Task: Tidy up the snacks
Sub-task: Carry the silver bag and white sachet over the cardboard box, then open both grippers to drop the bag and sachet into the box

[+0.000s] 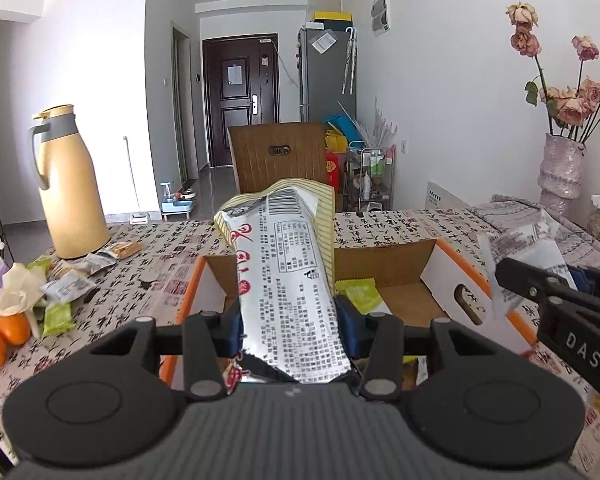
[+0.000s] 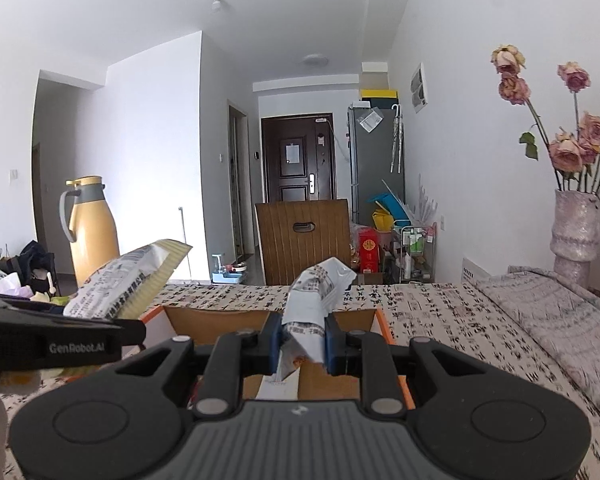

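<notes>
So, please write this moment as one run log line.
left gripper: shut on large snack packet | right gripper: shut on small snack packet | both above cardboard box

Left hand-held gripper point(image 1: 290, 320) and right hand-held gripper point(image 2: 303, 344), each clamped, side by side.

Left gripper point(image 1: 290, 326): matt black plastic, ribbed grey housing, blue pads. Long snack packet point(image 1: 286, 280), frame centre: glossy foil film, crinkled. Box point(image 1: 384, 258): raw brown cardboard inside, smooth orange-white outside. Tablecloth point(image 1: 140, 304): printed matt cloth. Jug point(image 1: 66, 184), left: smooth satin plastic. Chair back point(image 2: 302, 236): grooved wood.
</notes>
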### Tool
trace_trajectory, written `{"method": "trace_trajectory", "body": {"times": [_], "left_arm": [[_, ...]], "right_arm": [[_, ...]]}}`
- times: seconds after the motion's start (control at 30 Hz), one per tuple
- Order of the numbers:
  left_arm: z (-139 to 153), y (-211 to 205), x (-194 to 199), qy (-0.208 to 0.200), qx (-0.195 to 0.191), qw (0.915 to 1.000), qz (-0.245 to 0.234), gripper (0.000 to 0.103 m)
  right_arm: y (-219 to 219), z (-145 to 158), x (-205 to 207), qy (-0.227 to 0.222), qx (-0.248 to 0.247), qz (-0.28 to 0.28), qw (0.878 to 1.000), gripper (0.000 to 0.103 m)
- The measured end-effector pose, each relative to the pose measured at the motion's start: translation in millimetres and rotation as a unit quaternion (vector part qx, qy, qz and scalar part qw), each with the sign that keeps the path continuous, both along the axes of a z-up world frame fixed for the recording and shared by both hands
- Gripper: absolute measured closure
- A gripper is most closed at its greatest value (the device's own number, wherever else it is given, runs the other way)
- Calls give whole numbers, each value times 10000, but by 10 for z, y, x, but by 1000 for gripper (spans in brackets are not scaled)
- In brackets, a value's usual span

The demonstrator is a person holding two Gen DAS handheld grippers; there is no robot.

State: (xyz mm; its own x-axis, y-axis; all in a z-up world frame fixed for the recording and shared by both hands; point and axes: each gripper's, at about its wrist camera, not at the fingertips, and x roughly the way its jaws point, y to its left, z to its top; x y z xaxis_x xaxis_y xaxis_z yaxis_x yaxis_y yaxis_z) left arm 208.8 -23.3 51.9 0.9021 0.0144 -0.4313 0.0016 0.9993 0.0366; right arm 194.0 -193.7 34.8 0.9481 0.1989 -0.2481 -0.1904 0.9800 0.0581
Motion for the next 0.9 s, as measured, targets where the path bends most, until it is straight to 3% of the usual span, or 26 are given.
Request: {"method": "trace_trajectory", "body": {"times": [0.27, 0.47, 0.63, 0.7, 0.8, 0.83, 0.9], "left_arm": [[-207, 1, 344, 172, -33, 9998, 11, 57], [-425, 56, 485, 462, -79, 9989, -50, 58], [-445, 59, 442, 413, -75, 9991, -71, 57], [-445, 71, 441, 414, -83, 9991, -22, 54], [-432, 85, 421, 370, -102, 9993, 41, 41], [-425, 88, 408, 332, -95, 9994, 75, 34], [-400, 81, 386, 268, -96, 9995, 102, 33]], "right_arm": [[3, -113, 495, 266, 76, -76, 9996, 83], [35, -348, 643, 583, -64, -87, 9982, 83], [73, -413, 651, 691, -174, -76, 9974, 82], [87, -414, 640, 687, -207, -95, 9974, 81], [89, -410, 619, 679, -226, -109, 9974, 80], [90, -405, 609, 664, -230, -131, 9974, 77], [74, -395, 593, 654, -209, -138, 9975, 67]]}}
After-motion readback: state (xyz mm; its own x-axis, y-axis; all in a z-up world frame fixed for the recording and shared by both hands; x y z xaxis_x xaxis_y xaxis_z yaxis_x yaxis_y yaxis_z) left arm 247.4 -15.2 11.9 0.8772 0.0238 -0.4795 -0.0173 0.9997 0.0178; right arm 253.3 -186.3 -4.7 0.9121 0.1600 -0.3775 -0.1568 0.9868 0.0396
